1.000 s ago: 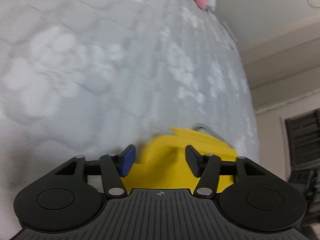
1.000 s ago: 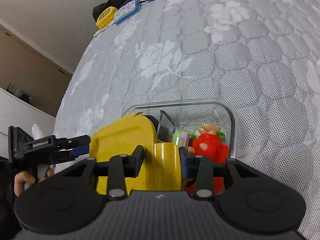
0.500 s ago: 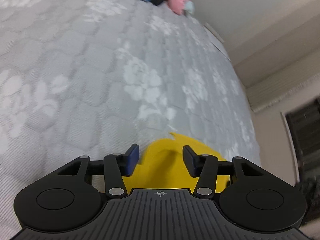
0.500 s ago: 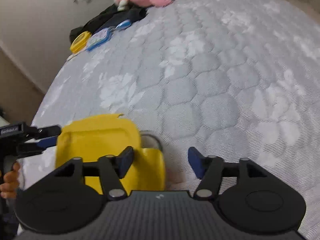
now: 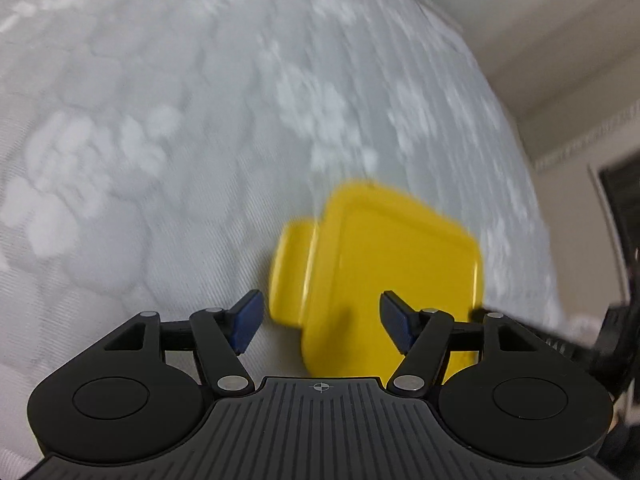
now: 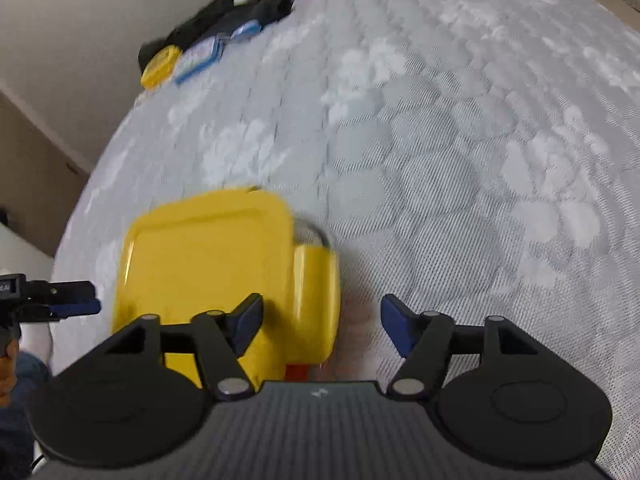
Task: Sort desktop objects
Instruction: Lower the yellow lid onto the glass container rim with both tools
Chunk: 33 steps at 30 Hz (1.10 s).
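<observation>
I'm seeing one clear container [image 6: 314, 234] sitting on the quilted grey mattress [image 6: 460, 152], wearing one glossy yellow lid [image 5: 392, 256] with two fold-down side flaps. My left gripper [image 5: 322, 322] is opening, pads touching nothing; my right gripper [image 6: 322, 322] is closing (also gripping nothing). Both are hovering just over the lid.

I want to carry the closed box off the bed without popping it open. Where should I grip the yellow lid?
Probably not by a side flap. Take the yellow lid across its flat square top, from above, pads on two opposite flapless rims. The latch flap hangs folded down one side, and pulling it could unclip the lid. Right gripper is open beside it, closing slightly.
</observation>
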Available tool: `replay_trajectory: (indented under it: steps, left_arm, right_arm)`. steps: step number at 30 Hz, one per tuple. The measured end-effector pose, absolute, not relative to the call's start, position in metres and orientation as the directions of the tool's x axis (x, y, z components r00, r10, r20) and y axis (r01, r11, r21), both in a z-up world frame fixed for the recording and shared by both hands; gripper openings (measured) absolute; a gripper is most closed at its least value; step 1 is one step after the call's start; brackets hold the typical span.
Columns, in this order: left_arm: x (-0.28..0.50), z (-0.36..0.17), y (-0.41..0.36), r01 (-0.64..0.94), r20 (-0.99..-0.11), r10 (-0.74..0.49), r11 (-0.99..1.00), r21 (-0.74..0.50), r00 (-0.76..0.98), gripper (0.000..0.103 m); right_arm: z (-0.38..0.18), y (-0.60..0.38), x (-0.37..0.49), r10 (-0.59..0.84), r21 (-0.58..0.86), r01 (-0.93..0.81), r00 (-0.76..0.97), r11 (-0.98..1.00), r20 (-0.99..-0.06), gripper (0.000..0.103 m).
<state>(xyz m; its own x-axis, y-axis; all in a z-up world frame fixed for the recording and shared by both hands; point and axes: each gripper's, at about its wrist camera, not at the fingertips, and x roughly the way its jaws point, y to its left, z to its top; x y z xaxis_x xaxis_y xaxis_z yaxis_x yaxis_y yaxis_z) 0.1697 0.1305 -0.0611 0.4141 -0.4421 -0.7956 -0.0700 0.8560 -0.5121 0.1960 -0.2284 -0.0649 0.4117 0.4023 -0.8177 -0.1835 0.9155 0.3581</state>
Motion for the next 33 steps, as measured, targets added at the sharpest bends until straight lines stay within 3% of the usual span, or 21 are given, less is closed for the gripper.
replay_trajectory:
  steps: [1, 5, 6, 8, 9, 12, 17, 19, 20, 29, 33]
  left_arm:
    - [0.170, -0.065, 0.127, -0.071, -0.797, -0.447, 0.854, -0.515, 0.407, 0.069]
    - [0.176, -0.060, 0.124, -0.109, -0.806, -0.433, 0.852, -0.513, 0.404, 0.069]
    - [0.176, -0.055, 0.127, -0.103, -0.785, -0.464, 0.832, -0.545, 0.410, 0.065]
    - [0.176, -0.044, 0.130, -0.081, -0.725, -0.549, 0.772, -0.631, 0.415, 0.055]
    - [0.176, -0.039, 0.130, -0.069, -0.687, -0.601, 0.731, -0.679, 0.408, 0.055]
    - [0.178, -0.030, 0.121, -0.013, -0.703, -0.552, 0.783, -0.622, 0.448, 0.059]
    - [0.174, -0.047, 0.154, -0.143, -0.747, -0.511, 0.777, -0.613, 0.425, 0.060]
    - [0.166, -0.049, 0.167, -0.169, -0.773, -0.483, 0.793, -0.586, 0.411, 0.065]
    - [0.162, -0.052, 0.171, -0.176, -0.780, -0.481, 0.795, -0.581, 0.401, 0.065]
    - [0.164, -0.083, 0.164, -0.218, -0.784, -0.498, 0.774, -0.595, 0.371, 0.065]
    - [0.175, -0.089, 0.157, -0.223, -0.774, -0.502, 0.763, -0.606, 0.387, 0.065]
  right_arm:
    - [-0.064, -0.225, 0.194, 0.409, 0.353, -0.207, 0.415, 0.912, -0.813, 0.050]
    - [-0.049, -0.210, 0.184, 0.373, 0.277, -0.265, 0.451, 0.924, -0.811, 0.048]
    - [-0.046, -0.210, 0.183, 0.372, 0.279, -0.258, 0.456, 0.925, -0.809, 0.048]
    - [-0.043, -0.217, 0.186, 0.405, 0.337, -0.228, 0.441, 0.914, -0.801, 0.043]
    - [-0.041, -0.221, 0.188, 0.426, 0.369, -0.213, 0.432, 0.905, -0.795, 0.039]
    - [-0.041, -0.231, 0.193, 0.472, 0.445, -0.167, 0.423, 0.880, -0.774, 0.035]
    - [-0.048, -0.234, 0.198, 0.413, 0.401, -0.125, 0.436, 0.908, -0.799, 0.036]
    - [-0.047, -0.238, 0.197, 0.431, 0.427, -0.114, 0.435, 0.897, -0.790, 0.052]
    - [-0.046, -0.239, 0.196, 0.440, 0.440, -0.110, 0.439, 0.891, -0.783, 0.053]
    - [-0.044, -0.235, 0.185, 0.528, 0.551, -0.021, 0.317, 0.834, -0.788, 0.055]
    - [-0.060, -0.223, 0.188, 0.497, 0.516, 0.006, 0.260, 0.857, -0.828, 0.055]
